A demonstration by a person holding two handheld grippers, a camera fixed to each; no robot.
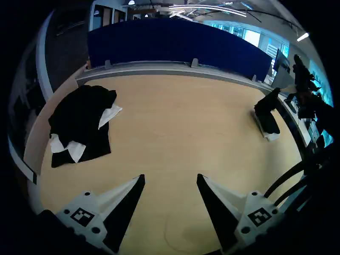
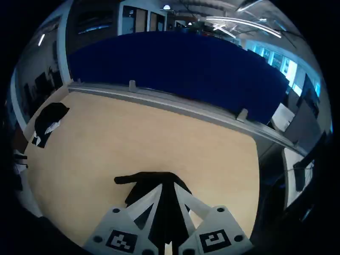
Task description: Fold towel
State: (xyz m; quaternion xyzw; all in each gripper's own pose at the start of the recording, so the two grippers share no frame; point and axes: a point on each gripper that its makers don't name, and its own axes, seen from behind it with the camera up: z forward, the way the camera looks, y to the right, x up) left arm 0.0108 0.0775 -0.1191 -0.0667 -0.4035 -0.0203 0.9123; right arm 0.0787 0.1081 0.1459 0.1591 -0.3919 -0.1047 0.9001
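A black towel (image 2: 146,177) lies bunched on the wooden table (image 2: 127,140), and my right gripper (image 2: 168,189) is shut on it, the cloth running down between the two fingers. From the left gripper view, that towel (image 1: 267,111) sits far to the right with the right gripper (image 1: 268,135) under it. My left gripper (image 1: 170,176) hovers open over bare wood with nothing between its fingers. A heap of black and white towels (image 1: 80,123) rests at the table's left side, also visible as a small heap (image 2: 47,119) from the right gripper view.
A blue partition (image 1: 170,46) on a grey rail bounds the table's far edge. A person's dark sleeve (image 1: 316,110) and black chair parts (image 1: 297,178) are at the right. Bare wood (image 1: 178,123) stretches between the heap and the held towel.
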